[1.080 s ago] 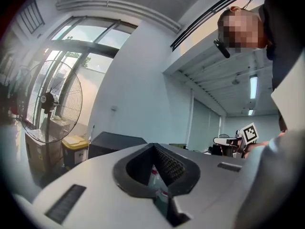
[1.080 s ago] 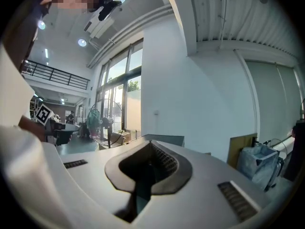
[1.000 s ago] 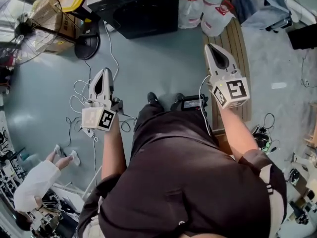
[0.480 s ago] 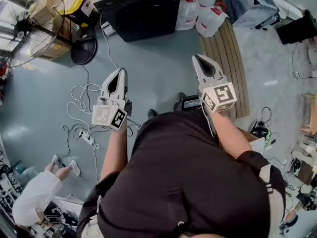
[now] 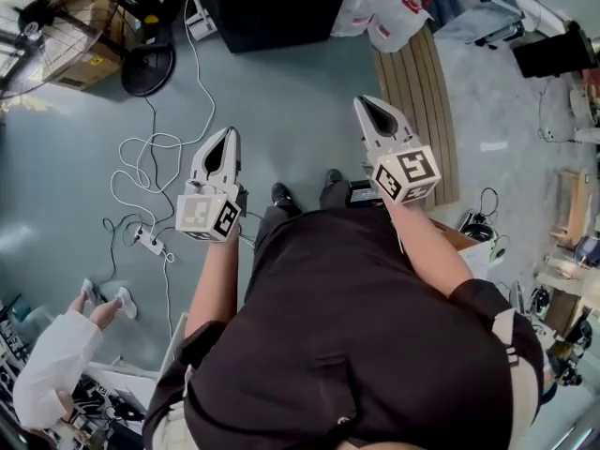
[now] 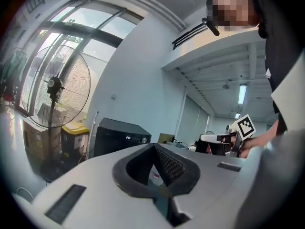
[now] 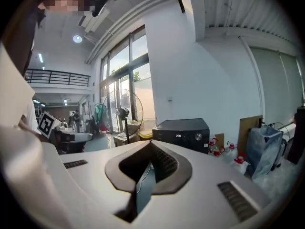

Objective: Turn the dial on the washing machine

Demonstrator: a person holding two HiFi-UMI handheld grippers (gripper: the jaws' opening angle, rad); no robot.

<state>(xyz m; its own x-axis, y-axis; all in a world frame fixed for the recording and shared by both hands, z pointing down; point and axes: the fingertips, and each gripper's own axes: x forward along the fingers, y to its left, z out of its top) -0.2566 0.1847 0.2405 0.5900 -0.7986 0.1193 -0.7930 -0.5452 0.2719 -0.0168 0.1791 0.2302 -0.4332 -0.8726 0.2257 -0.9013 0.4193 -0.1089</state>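
Observation:
The black washing machine [image 5: 272, 7] stands on the floor at the top edge of the head view, partly cut off. Its lit display and round silver dial [image 7: 198, 136] show in the right gripper view, and the dial [image 6: 144, 140] shows small in the left gripper view. My left gripper [image 5: 225, 139] and right gripper [image 5: 370, 106] are held in the air in front of the person's body. Both point toward the machine from well short of it. Each is shut with nothing between its jaws.
A standing fan [image 5: 148, 68] and cardboard boxes [image 5: 89, 59] sit left of the machine. White plastic bags [image 5: 389, 17] and a wooden slat board [image 5: 422, 92] lie to its right. A white cable with a power strip [image 5: 150, 244] trails on the floor. Another person's white sleeve [image 5: 52, 378] is at the bottom left.
The washing machine and fan have slid toward the top edge of the head view. Both grippers stay shut, side by side in front of the body.

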